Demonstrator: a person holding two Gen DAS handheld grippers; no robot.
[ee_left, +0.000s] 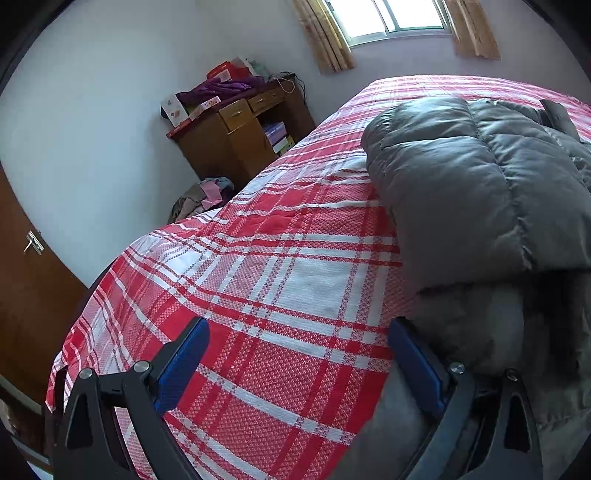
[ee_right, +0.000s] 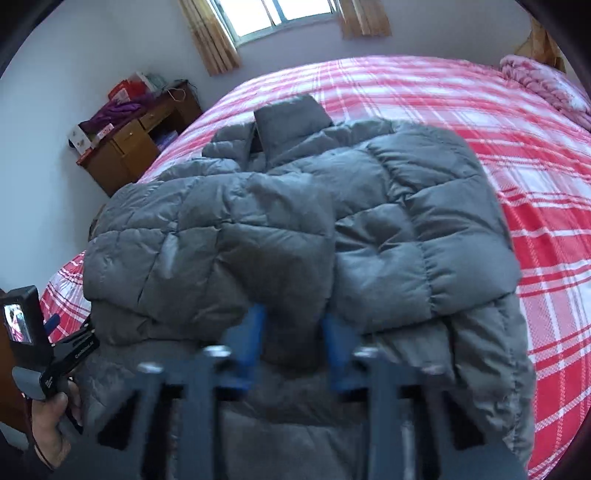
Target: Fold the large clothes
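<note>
So right up close, the right gripper (ee_right: 293, 343) has its blue pads (ee_right: 255, 347) pinched onto a puffy fold at the near edge of the grey down jacket (ee_right: 295, 221) (the picture is blurry there, but fabric clearly bulges between the jaws). The left gripper (ee_left: 295, 365) is spread wide with nothing in it, hovering over the red plaid bedspread (ee_left: 258, 266), and its right-hand pad (ee_left: 415, 365) sits just beside the jacket's near left edge. The person's left hand (ee_right: 51, 424) shows at the corner of the right view. My read: sleeves look already tucked in across the body, so this is the grab for the hem-to-collar fold. Next move needs the left one to bite the hem on its side too, then both lift evenly and carry it toward the collar (ee_right: 291, 118), which lies at the far end. Further back there's a wooden desk (ee_left: 236, 136) and the window (ee_left: 388, 18).
</note>
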